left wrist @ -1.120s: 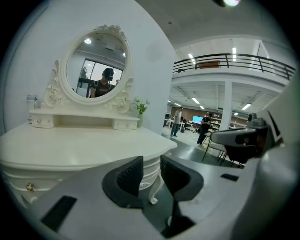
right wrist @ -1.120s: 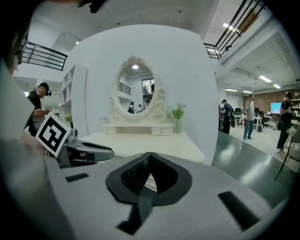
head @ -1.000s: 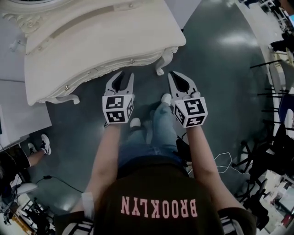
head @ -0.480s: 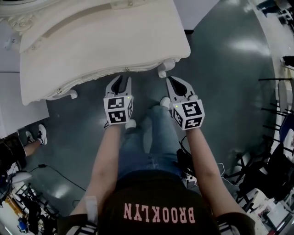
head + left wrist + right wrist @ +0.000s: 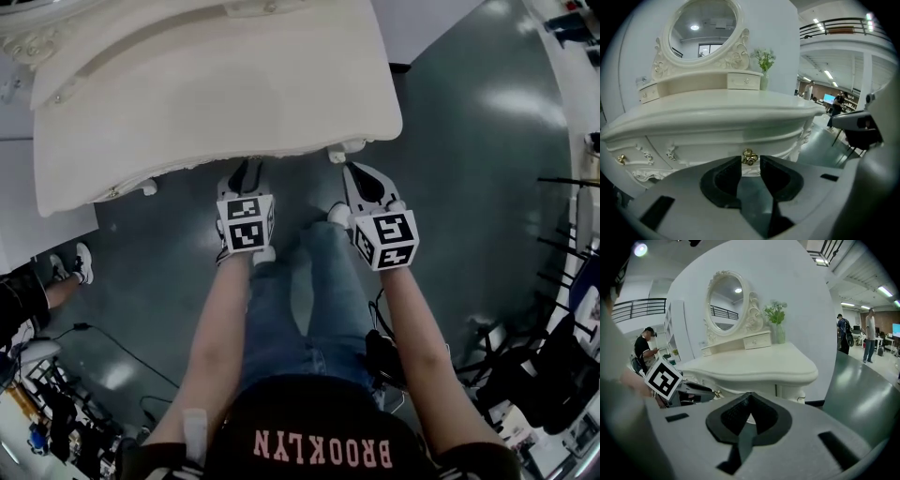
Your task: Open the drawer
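Left gripper [image 5: 750, 164], jaws spread, faces the gold handle [image 5: 749, 157] of the drawer [image 5: 712, 146] under the tabletop [image 5: 717, 111], not yet gripping; advise seating the handle well between the jaws before closing; right gripper [image 5: 749, 400] has its jaws pressed together.

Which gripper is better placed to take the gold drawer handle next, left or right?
The left gripper. Its open fingers line up on the gold handle just ahead. The right gripper is shut and faces the table leg.
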Demonstrator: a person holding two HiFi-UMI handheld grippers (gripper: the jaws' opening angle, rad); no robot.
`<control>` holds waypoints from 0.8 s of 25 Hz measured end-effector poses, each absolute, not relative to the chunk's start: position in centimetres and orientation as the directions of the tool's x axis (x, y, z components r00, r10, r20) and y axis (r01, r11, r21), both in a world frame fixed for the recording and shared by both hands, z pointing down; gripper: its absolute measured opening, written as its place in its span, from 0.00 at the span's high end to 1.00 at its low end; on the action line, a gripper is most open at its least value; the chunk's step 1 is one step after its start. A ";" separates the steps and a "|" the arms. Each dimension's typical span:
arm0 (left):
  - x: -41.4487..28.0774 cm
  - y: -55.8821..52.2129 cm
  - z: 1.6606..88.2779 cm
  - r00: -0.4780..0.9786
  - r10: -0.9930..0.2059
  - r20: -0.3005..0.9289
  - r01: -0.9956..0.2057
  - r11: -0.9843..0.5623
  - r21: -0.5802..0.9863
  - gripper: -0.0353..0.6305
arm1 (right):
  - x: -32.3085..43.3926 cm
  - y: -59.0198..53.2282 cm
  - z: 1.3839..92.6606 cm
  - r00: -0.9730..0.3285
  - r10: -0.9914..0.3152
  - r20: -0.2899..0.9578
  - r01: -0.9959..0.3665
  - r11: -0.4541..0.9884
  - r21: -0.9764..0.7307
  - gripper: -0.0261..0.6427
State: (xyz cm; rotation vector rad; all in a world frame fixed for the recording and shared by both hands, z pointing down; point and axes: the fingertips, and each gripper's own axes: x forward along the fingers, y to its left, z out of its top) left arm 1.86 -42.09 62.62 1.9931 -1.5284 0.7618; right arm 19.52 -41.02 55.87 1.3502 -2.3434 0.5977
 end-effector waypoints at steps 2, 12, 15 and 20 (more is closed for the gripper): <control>1.7 -42.6 63.1 0.192 -0.685 0.702 -0.975 -0.217 0.055 0.79 | 19.4 -41.2 56.4 -0.474 -0.713 0.517 -0.875 0.449 -0.183 0.97; 1.7 -43.2 63.2 0.184 -0.723 0.666 -0.981 -0.180 0.075 0.79 | 19.5 -40.6 58.6 -0.487 -0.683 0.545 -0.868 0.447 -0.215 0.97; 1.6 -43.1 63.3 0.182 -0.727 0.662 -0.983 -0.156 0.099 0.79 | 19.7 -40.3 59.1 -0.509 -0.657 0.555 -0.853 0.470 -0.226 0.97; 1.7 -43.2 63.1 0.195 -0.736 0.648 -0.981 -0.148 0.128 0.79 | 20.7 -40.5 60.0 -0.543 -0.613 0.574 -0.828 0.506 -0.242 0.97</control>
